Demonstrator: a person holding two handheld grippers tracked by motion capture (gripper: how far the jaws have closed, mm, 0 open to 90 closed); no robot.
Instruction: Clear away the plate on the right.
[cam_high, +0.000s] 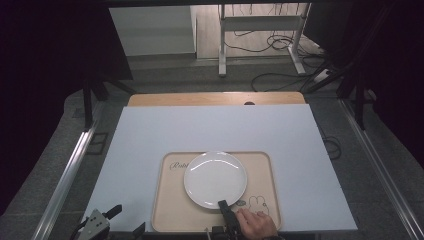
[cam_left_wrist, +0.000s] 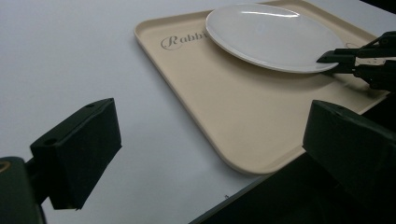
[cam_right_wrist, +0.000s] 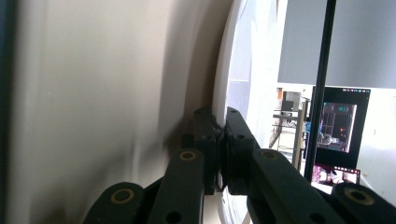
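Right tool, lower centre of the high view, is clamped on the near rim of the white plate, lying flat, without long axis, on the beige tray. A level lift is advised. Left tool, lower left, is held open.

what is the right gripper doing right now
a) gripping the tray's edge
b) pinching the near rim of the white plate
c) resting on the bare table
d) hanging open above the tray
b: the right gripper has its jaws closed on the near rim of the white plate, which sits on the tray.
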